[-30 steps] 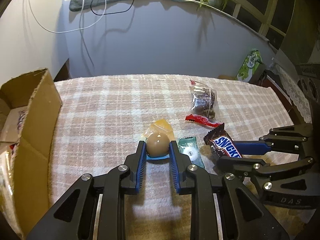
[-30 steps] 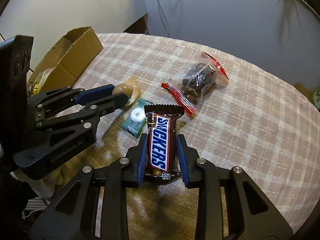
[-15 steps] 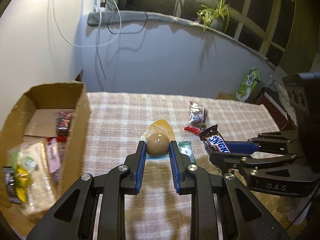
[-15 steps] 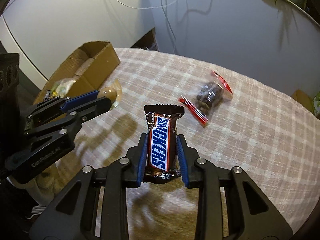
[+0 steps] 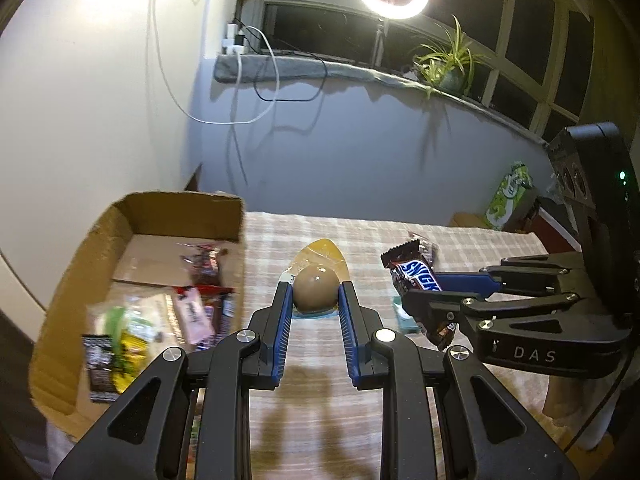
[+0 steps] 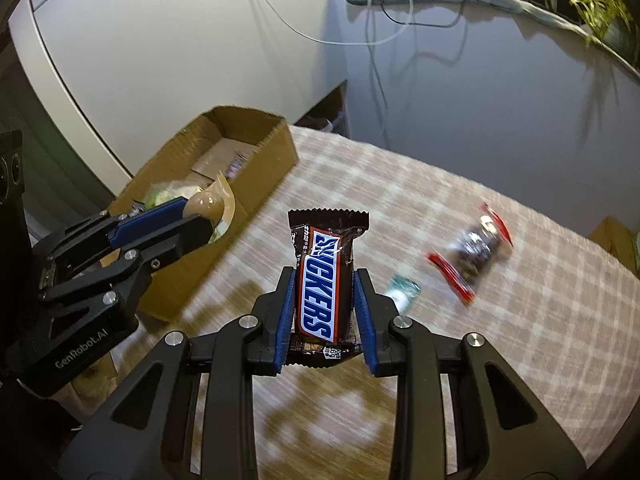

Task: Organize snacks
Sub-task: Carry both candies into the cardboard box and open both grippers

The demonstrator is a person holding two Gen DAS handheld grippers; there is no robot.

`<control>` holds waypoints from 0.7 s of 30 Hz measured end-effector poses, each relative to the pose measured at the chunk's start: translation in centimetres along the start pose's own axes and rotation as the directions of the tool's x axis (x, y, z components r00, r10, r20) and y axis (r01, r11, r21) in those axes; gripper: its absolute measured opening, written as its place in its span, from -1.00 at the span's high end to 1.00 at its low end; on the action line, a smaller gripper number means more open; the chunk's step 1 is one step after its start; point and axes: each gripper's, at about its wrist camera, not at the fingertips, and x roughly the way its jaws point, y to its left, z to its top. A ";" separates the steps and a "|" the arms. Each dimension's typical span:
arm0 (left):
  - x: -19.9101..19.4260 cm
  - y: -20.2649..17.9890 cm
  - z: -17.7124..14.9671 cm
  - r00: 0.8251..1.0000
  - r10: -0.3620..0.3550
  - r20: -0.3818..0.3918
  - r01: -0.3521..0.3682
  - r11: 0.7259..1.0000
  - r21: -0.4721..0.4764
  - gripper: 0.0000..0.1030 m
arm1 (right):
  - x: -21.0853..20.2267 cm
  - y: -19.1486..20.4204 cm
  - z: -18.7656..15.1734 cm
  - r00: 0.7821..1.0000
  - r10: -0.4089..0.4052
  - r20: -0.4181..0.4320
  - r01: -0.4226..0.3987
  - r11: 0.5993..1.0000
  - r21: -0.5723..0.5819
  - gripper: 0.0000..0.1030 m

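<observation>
Snacks fill the open cardboard box (image 5: 72,300) at the left edge of the checked tabletop (image 6: 520,320), its near wall beside the left tongs (image 5: 315,292). These are clamped on a round brown sweet (image 5: 315,289) in a clear yellowish wrapper whose pointed end faces away from the camera; seen from the right wrist, the sweet hangs over the box's rim. Further right, the right tongs (image 6: 325,280) grip a Snickers bar (image 6: 322,280) above the tabletop, its long axis running along the fingers and its crimped end pointing forward. Right of it, a small green packet (image 6: 402,288), a red packet (image 6: 452,278) and a clear bag of dark pieces (image 6: 478,252) lie on the cloth, with bare cloth between bar and box.
</observation>
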 end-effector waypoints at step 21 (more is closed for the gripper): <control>-1.0 8.5 1.6 0.991 0.130 0.021 -0.128 0.989 -0.078 0.57 | 6.2 8.1 6.7 0.996 0.085 -0.011 -0.086 0.989 -0.117 0.42</control>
